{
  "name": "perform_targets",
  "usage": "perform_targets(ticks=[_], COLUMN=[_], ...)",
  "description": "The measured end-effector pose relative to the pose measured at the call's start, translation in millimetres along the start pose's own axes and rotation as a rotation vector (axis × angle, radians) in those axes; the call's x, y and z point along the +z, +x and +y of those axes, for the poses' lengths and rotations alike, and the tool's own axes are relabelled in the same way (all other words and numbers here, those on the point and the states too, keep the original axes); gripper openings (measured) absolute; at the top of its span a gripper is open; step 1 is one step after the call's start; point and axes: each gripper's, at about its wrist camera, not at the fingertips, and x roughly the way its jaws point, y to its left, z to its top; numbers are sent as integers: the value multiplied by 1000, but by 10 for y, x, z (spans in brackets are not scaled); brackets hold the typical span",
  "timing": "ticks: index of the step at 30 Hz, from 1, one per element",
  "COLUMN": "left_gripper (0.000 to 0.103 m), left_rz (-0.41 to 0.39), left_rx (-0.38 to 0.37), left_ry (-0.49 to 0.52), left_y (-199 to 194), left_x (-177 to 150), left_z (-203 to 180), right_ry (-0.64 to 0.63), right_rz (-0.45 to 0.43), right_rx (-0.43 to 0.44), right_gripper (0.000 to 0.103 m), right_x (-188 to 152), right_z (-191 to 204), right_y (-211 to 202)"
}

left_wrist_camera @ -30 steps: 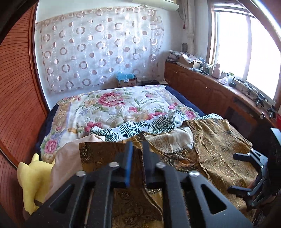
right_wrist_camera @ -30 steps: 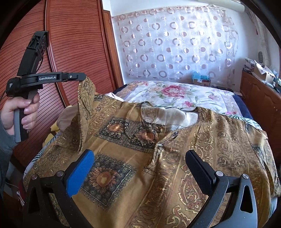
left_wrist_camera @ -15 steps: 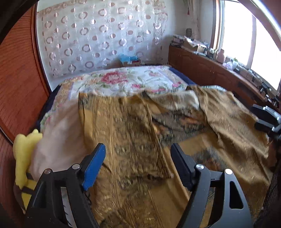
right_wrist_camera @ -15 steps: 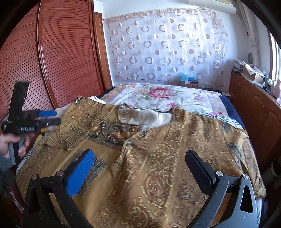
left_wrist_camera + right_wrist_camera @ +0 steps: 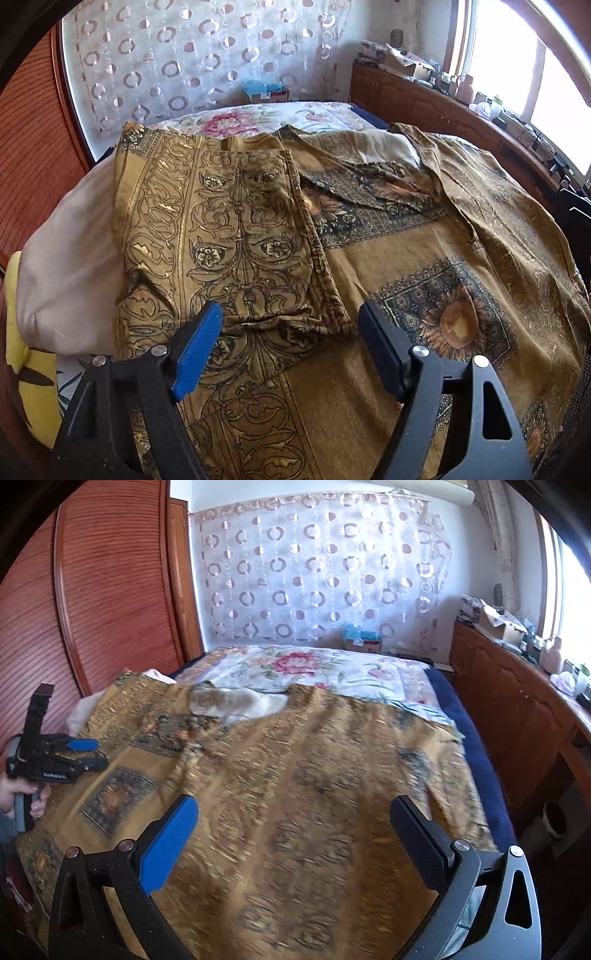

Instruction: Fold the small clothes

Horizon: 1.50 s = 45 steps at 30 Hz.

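A golden-brown patterned shirt lies spread front-up on the bed, and its sleeve is folded flat across the chest. My left gripper hovers open just above the sleeve's cuff end, with nothing pinched between the pads. In the right wrist view the same left gripper sits at the shirt's left edge, held by a hand. My right gripper stands wide open over the shirt's right half, holding nothing. That view is blurred by motion.
A floral quilt covers the far bed. A pale cloth and a yellow plush toy lie left of the shirt. Wooden wardrobe doors stand at the left, and a cluttered wooden cabinet runs along the right.
The left gripper carried the sleeve down, opened and let it go; the sleeve now lies folded over the chest. The right gripper stayed open and swung right over the shirt.
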Motion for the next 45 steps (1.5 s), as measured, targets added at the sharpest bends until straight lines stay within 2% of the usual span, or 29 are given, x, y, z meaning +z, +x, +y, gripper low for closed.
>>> perform_targets(ticks=[3,6,12,15,26,30,32,34,35,37,42,45], left_gripper=[80,83,84,84,84,84,84,84,84,84,84,84], left_rz=[7,11,10,9,10,9,10,9,9,9,9,9], left_rx=[22,9,7,9,7,7,7,7,7,7,7,7], left_ry=[37,39,42,43,42,41,42,41,42,42,42,42], left_y=[13,16,15,12,18,13,19,15,19,18,14,18], left_x=[3,3,-6,-7,-9,-14,-10,-13,-11,-10,-16,-13], left_z=[-61,-55,-58,-63,-56,-61,-54,-58,-56,-54,-60,-57], right_ry=[4,20,85,132,236,269,280,268,249,183,35,-34], right_rz=[22,43,92,112,211,231,232,230,229,234,158,73], right_rx=[-55,-107,-183,-190,-126,-86,-63,-69,-87,-149,-259,-260], right_gripper=[103,103,97,93,78,57,50,37,32,14,11,11], right_x=[-33,-68,-116,-109,-139,-136,-130,-88,-74,-26,72,190], right_z=[-100,-245,-438,-466,-477,-508,-505,-559,-512,-503,-193,82], right_y=[-104,-190,-246,-223,-114,-113,-137,-142,-171,-156,-355,-497])
